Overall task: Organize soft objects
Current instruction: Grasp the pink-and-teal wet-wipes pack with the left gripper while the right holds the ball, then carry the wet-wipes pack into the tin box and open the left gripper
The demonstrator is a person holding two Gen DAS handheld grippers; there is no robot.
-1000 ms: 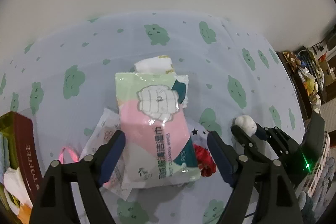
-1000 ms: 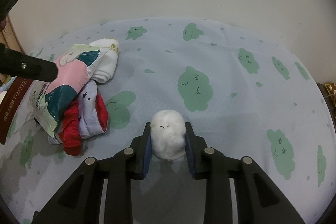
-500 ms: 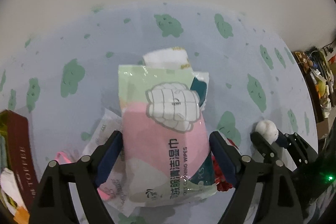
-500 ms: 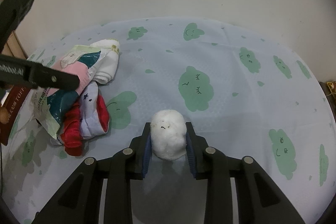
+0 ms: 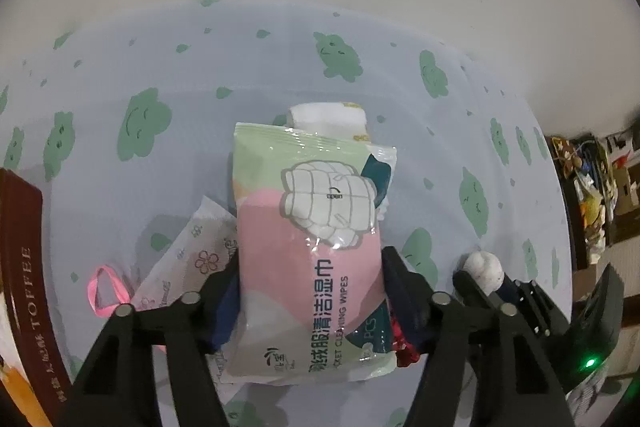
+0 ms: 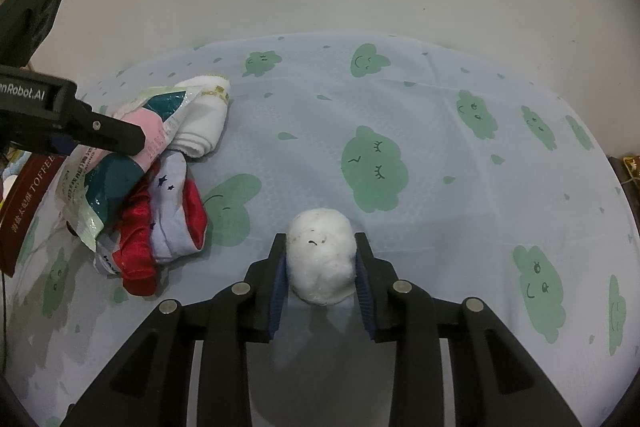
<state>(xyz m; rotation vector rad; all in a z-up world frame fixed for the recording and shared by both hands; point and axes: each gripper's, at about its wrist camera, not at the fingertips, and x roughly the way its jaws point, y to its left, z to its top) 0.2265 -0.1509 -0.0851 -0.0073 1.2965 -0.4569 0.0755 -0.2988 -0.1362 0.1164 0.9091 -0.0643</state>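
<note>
The left gripper (image 5: 310, 291) has just been closing, and its blue pads now press the two long sides of the wipes pack (image 5: 312, 247) that stands between them at the centre of the left wrist view. The pack is a glossy soft pouch, pale green at the top, pink through the middle, with a white quilted flap and dark teal corners, and printed lettering runs along its lower edge. This gripper points steeply down at the pile under the pack: a white folded cloth (image 5: 328, 117) pokes out above it, a flat floral packet (image 5: 192, 259) lies to its lower left beside a pink ribbon loop (image 5: 106, 291), and a scrap of red fabric (image 5: 402, 343) shows at its lower right.

The right gripper (image 6: 320, 267) is narrowed onto a white fluffy ball (image 6: 322, 261), its pads touching both sides, low in the centre of the right wrist view and tilted down over the cloud-print sheet (image 6: 440, 131).

Only the right wrist view shows the star-print red and lilac garment (image 6: 168, 219) at the left of the frame. Only the left wrist view shows the brown toffee box (image 5: 24, 279) at the left edge and cluttered shelves (image 5: 592, 187) at the right edge.
</note>
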